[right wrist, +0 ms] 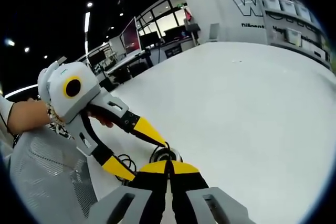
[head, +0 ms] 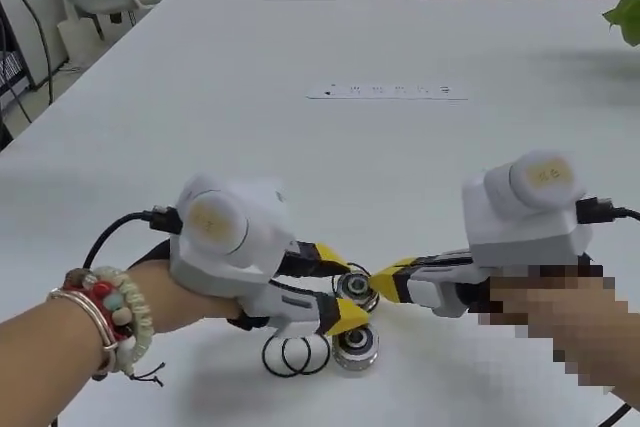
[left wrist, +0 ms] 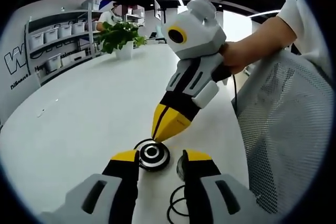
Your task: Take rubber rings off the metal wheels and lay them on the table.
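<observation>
Near edge of the white worktop (head: pixel 400 167). The left gripper (head: pixel 350 290) has its yellow-tipped jaws spread, one on each side of a small silver metal wheel (left wrist: pixel 154 156) lying flat. The right gripper (head: pixel 384 282) has its jaws pressed together, tips at that wheel's rim; whether they nip a ring cannot be told. A second metal wheel (head: pixel 355 345) lies nearer the edge, with loose black rubber rings (head: pixel 294 355) flat on the worktop just beside it.
</observation>
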The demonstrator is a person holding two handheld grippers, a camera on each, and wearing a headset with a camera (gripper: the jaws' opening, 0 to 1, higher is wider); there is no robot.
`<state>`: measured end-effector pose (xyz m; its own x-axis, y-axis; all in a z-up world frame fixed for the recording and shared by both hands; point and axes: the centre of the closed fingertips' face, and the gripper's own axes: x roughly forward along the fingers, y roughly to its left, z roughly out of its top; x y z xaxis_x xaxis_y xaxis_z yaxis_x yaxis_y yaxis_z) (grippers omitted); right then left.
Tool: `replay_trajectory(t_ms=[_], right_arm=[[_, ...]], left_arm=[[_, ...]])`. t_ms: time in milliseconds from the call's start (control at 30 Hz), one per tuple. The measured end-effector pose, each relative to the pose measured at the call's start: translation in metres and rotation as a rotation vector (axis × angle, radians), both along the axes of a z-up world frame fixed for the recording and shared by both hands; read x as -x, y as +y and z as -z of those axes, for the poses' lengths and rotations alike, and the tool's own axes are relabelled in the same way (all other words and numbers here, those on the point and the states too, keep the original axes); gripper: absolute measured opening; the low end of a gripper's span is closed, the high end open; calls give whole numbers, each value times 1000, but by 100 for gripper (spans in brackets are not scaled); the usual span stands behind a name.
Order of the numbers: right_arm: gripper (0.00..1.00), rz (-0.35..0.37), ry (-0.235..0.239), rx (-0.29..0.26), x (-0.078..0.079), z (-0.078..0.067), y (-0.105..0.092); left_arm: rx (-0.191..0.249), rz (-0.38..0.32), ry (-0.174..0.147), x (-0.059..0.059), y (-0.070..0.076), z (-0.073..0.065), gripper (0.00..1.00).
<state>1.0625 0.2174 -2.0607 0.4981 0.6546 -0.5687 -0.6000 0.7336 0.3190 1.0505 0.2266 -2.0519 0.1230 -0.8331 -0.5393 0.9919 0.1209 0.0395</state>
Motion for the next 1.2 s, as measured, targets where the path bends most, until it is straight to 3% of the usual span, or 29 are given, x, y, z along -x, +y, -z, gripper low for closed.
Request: replay_trajectory(t_ms=[167, 367, 467, 600, 767, 933, 1067, 1200], right_arm=[[0, 22, 5, -28, -2, -5, -2], [0, 46, -5, -59, -6, -15, -3], [0, 62, -6, -89, -8, -23, -3], [0, 66, -27, -110, -10, -34, -1], [0, 61, -34, -96, -10, -36, 0], [0, 50, -46, -105, -8, -44, 5], [0, 30, -57, -100, -6, -47, 9], [0, 11, -69, -99, -3, -52, 13]], left_arm=[[38, 3, 21, 1, 1, -17, 45], [86, 8, 8, 3, 7, -47, 54], [82, -12, -13, 0, 13, -58, 60], [96, -26, -29, 2, 25, -78, 65], [106, -78, -19, 7, 47, -94, 74], [123, -127, -43, 13, 71, -106, 79], [112, -163, -55, 20, 87, -109, 82], [131, -171, -72, 31, 94, -118, 84]])
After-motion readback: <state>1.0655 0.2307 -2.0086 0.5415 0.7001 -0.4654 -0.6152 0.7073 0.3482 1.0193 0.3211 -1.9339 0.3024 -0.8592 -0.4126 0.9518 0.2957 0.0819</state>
